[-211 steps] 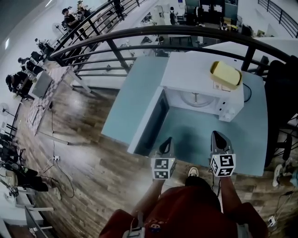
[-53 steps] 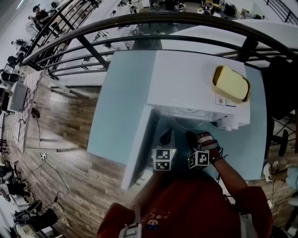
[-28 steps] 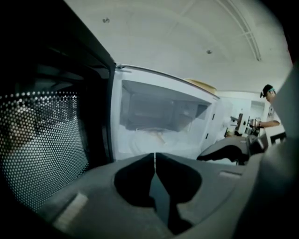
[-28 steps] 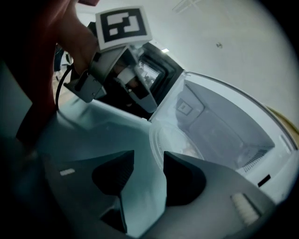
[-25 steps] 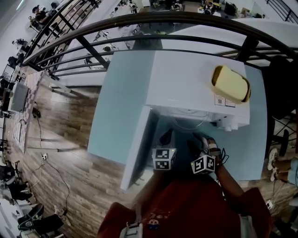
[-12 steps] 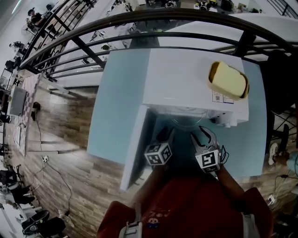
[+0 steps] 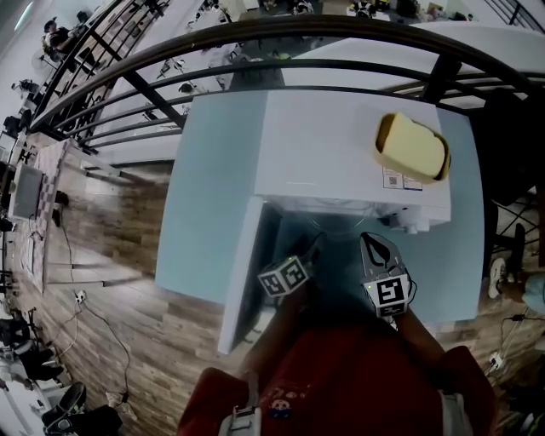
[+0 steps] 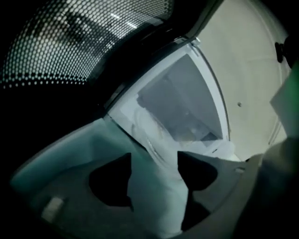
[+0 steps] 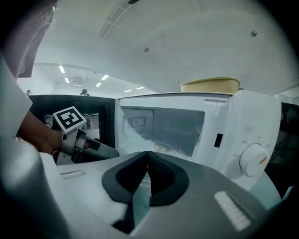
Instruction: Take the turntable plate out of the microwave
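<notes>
- Place: large open-plan work hall of the lab or office kind, seen from an upper gallery.
- Railing (image 7: 358,23): black metal, curved, edging the gallery; a lower level shows through its bars.
- Lower level: people (image 7: 53,28) at crowded workstations, a screen (image 7: 24,192) and dark equipment along the left edge.
- Floor (image 7: 128,341): wood-pattern planks, with loose cables (image 7: 94,315) trailing across it.
- Table (image 7: 209,196): pale blue, free-standing beside the railing, carrying a white microwave (image 7: 332,153) as a lone household appliance.
- Ceiling (image 9: 187,37): white, high and panelled, with rows of strip lights (image 9: 63,70) running deep into the hall.
</notes>
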A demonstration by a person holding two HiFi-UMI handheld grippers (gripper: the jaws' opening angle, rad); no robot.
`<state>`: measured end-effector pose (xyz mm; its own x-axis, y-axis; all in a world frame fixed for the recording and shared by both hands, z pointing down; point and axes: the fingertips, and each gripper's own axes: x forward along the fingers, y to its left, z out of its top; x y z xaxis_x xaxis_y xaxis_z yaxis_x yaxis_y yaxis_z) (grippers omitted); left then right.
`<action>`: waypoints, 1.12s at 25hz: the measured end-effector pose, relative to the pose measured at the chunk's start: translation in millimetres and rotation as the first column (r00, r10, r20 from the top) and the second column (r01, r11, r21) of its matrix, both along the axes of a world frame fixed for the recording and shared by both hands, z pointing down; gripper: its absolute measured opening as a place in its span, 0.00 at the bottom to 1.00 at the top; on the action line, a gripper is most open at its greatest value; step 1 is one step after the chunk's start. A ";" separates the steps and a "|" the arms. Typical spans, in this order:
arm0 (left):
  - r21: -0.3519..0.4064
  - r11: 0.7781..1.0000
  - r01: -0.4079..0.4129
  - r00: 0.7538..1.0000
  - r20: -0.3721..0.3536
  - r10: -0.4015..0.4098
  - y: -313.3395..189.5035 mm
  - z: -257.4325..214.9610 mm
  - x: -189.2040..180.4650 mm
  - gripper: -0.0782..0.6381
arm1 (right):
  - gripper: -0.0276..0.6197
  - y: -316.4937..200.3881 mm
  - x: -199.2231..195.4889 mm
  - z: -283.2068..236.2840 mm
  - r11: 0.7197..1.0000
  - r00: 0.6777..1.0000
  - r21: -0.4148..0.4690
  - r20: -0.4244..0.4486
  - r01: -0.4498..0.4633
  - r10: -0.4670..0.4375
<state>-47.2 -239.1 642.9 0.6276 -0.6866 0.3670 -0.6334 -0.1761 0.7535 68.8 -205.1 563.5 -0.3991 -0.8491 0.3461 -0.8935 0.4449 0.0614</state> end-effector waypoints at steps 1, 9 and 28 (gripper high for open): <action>-0.009 1.000 0.001 1.000 -0.030 -0.001 -1.3 0.3 2.3 0.54 | 0.04 0.3 -0.2 0.4 1.000 1.000 -0.004 0.004 -0.002 0.002; -0.051 0.999 -0.009 0.978 -0.207 -0.002 -18.6 6.5 23.5 0.54 | 0.04 1.0 1.8 3.2 0.999 0.999 -0.031 -0.032 -0.007 0.006; -0.122 0.991 -0.046 0.878 -0.478 -0.018 -44.5 16.8 62.5 0.54 | 0.04 0.4 -1.1 10.9 0.999 0.999 -0.048 -0.037 0.005 -0.007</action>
